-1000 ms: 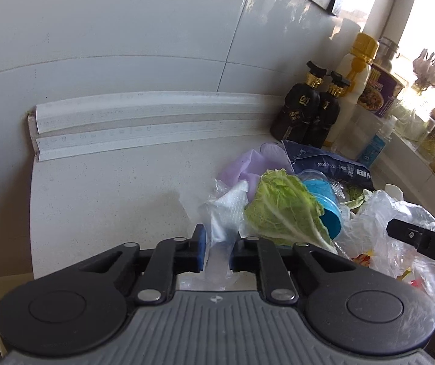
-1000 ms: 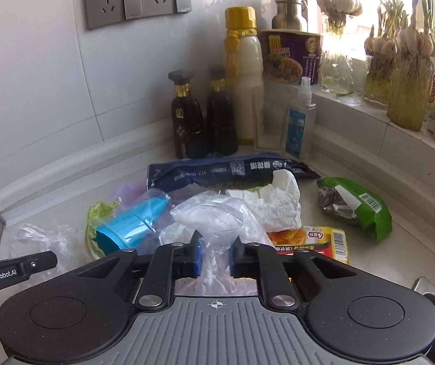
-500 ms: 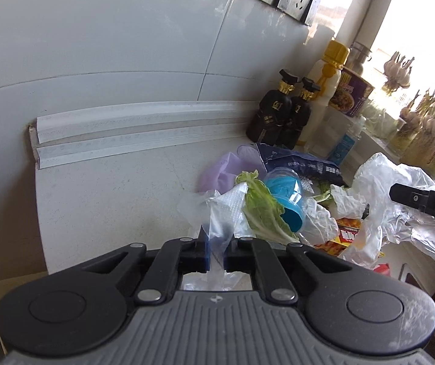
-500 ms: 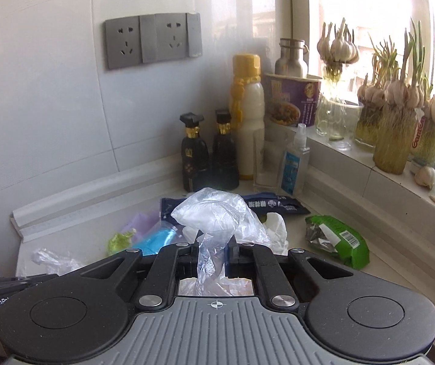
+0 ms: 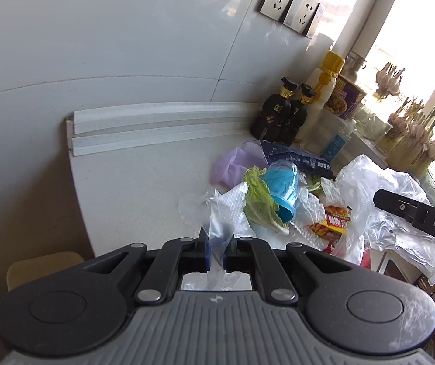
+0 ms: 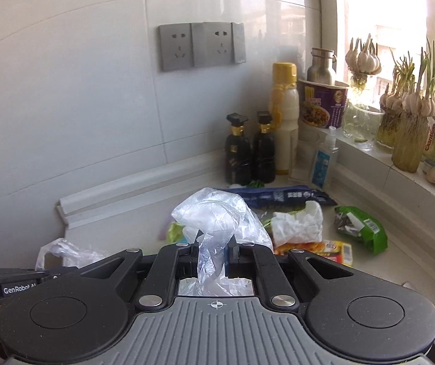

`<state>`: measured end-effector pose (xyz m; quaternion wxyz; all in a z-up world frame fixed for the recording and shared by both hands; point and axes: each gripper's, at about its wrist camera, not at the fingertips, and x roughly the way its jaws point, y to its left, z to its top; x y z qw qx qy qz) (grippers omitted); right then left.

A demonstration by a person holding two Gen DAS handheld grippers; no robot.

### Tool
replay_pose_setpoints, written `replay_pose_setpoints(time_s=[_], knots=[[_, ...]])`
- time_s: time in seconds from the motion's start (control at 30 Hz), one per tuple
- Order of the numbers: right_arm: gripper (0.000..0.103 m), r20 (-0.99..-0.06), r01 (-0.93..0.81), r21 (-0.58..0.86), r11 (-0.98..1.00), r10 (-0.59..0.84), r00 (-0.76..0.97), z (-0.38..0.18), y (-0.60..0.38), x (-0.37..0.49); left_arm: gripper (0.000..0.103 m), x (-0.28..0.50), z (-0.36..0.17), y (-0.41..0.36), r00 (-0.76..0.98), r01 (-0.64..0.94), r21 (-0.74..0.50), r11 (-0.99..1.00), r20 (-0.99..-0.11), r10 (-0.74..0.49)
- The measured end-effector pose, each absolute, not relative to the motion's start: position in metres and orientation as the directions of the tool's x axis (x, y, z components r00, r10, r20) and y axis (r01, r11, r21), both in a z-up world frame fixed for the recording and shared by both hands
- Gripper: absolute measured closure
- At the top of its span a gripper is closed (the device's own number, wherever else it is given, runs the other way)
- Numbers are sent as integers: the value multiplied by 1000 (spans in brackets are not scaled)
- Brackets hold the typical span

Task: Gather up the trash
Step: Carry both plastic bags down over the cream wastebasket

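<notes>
A clear plastic bag (image 5: 366,188) is held between both grippers above the white counter (image 5: 132,188). My left gripper (image 5: 216,254) is shut on one edge of the bag. My right gripper (image 6: 213,254) is shut on the other bunched edge of the bag (image 6: 214,216). Trash lies on the counter: a cabbage leaf (image 5: 260,203), a blue cup (image 5: 282,187), a purple glove (image 5: 235,161), a dark blue wrapper (image 6: 278,196), crumpled white paper (image 6: 299,222), a yellow-red packet (image 6: 329,248) and a green packet (image 6: 360,228).
Two dark sauce bottles (image 6: 250,152), a yellow-capped bottle (image 6: 284,121), a noodle cup (image 6: 323,103) and a sanitizer bottle (image 6: 322,161) stand in the corner. Sprouting garlic jars (image 6: 412,127) line the windowsill. Wall sockets (image 6: 202,45) sit above. The counter's left edge (image 5: 77,194) drops off.
Both grippers have risen and pulled back from the trash pile, lifting the clear plastic bag's edges up with them. The trash now looks smaller and lower in both views.
</notes>
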<state>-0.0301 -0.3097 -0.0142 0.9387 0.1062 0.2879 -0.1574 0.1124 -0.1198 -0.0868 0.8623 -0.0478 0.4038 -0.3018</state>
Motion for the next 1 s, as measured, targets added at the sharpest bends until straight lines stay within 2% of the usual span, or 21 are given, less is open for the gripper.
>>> replay_pose_setpoints(time_s=[0.43, 1.0], knots=[[95, -592, 293, 134, 947, -160, 790, -6, -264, -40, 99, 105, -84, -71, 471, 382, -435, 815, -667, -577], [95, -644, 150, 243, 958, 44, 764, -20, -215, -33, 99, 104, -92, -12, 509, 254, -472, 844, -677, -532]])
